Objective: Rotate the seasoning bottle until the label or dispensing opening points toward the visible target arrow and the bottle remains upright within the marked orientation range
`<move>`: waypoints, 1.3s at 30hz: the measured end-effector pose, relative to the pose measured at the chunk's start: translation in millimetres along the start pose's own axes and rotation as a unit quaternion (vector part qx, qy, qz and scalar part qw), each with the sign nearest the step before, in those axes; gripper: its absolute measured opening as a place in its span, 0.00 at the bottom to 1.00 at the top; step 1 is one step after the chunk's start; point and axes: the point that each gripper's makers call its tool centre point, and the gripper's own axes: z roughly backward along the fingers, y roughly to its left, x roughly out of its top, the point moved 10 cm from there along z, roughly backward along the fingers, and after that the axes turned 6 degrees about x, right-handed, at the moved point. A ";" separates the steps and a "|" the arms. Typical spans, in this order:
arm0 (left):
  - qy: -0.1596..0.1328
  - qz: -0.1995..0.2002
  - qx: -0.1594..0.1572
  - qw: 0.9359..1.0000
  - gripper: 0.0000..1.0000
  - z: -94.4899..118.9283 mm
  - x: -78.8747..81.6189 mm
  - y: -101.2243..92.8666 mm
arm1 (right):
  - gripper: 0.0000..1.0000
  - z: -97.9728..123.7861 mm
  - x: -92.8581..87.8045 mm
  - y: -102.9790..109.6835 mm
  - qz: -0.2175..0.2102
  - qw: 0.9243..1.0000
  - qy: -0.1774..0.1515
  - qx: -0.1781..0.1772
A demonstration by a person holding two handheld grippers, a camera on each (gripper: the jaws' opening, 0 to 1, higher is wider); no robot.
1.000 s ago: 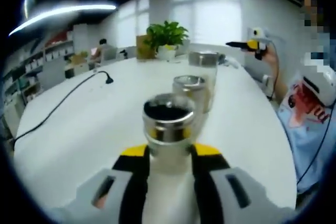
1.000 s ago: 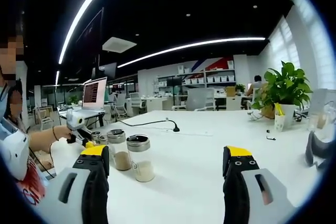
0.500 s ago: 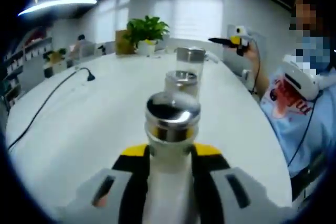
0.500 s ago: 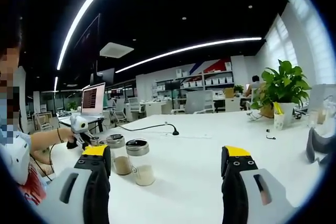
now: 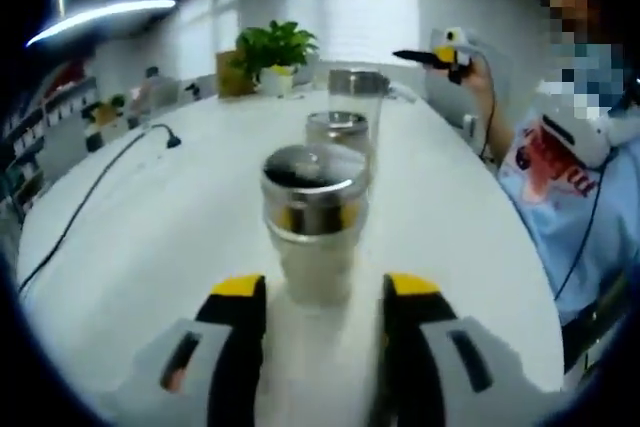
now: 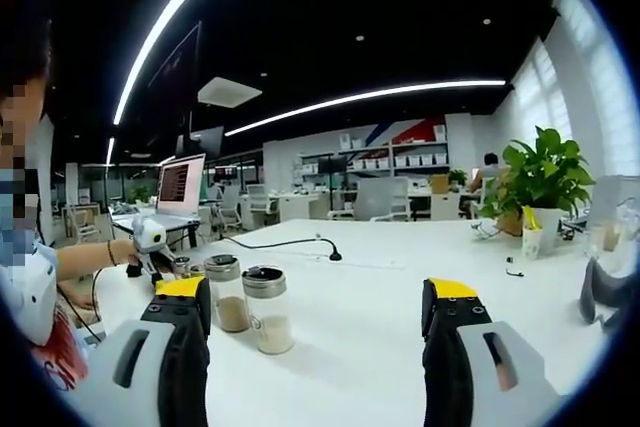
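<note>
In the left gripper view the seasoning bottle (image 5: pixel 313 232) stands upright on the white surface (image 5: pixel 180 237), long axis vertical, just ahead of the left gripper (image 5: pixel 315 292). Its body looks pale and filled with something whitish; the metal cap (image 5: pixel 315 187) has a dark top whose opening direction cannot be made out. The yellow-tipped fingers (image 5: pixel 240 292) stand spread to either side of the bottle, released, with a gap between each and the glass. Behind it, in a row running toward the far edge of the surface, stand a second jar (image 5: pixel 337 132) and a third jar (image 5: pixel 357 92), both metal-capped; their contents cannot be told here. A potted plant (image 5: pixel 272 52) sits near the far edge, and a black cable (image 5: pixel 95 197) crosses the left side.

In the right gripper view the right gripper (image 6: pixel 318 312) hovers over the surface (image 6: pixel 380 277), fingers (image 6: pixel 448 312) wide apart and holding nothing. Near the surface's left edge two jars stand side by side: one (image 6: pixel 224 292) with a brownish fill in its lower part, the other (image 6: pixel 266 309) with a whitish fill. A laptop (image 6: pixel 180 185) stands beyond them.
</note>
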 end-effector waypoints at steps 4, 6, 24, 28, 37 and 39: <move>-0.036 0.052 0.050 0.997 0.75 13.8 -0.4 -17.2 | 0.90 0.8 -0.3 -1.6 -0.004 1.000 -0.001 -0.004; -0.042 0.089 0.114 0.989 0.78 17.3 -3.2 -23.1 | 0.90 0.5 -0.9 -1.7 -0.006 1.000 0.000 -0.004; -0.109 0.197 0.319 0.921 0.66 -0.6 2.7 -48.4 | 0.89 4.9 8.2 3.2 0.025 1.000 -0.010 -0.005; -0.103 0.182 0.338 0.918 0.59 -5.2 8.7 -52.1 | 0.89 6.6 6.4 -0.2 0.015 1.000 -0.007 -0.013; -0.099 0.168 0.362 0.912 0.47 -10.9 23.4 -48.5 | 0.89 8.5 7.3 -1.7 0.016 1.000 -0.007 -0.018; -0.092 0.166 0.361 0.913 0.38 -10.8 22.3 -49.3 | 0.89 7.8 6.0 -2.0 0.013 1.000 -0.004 -0.017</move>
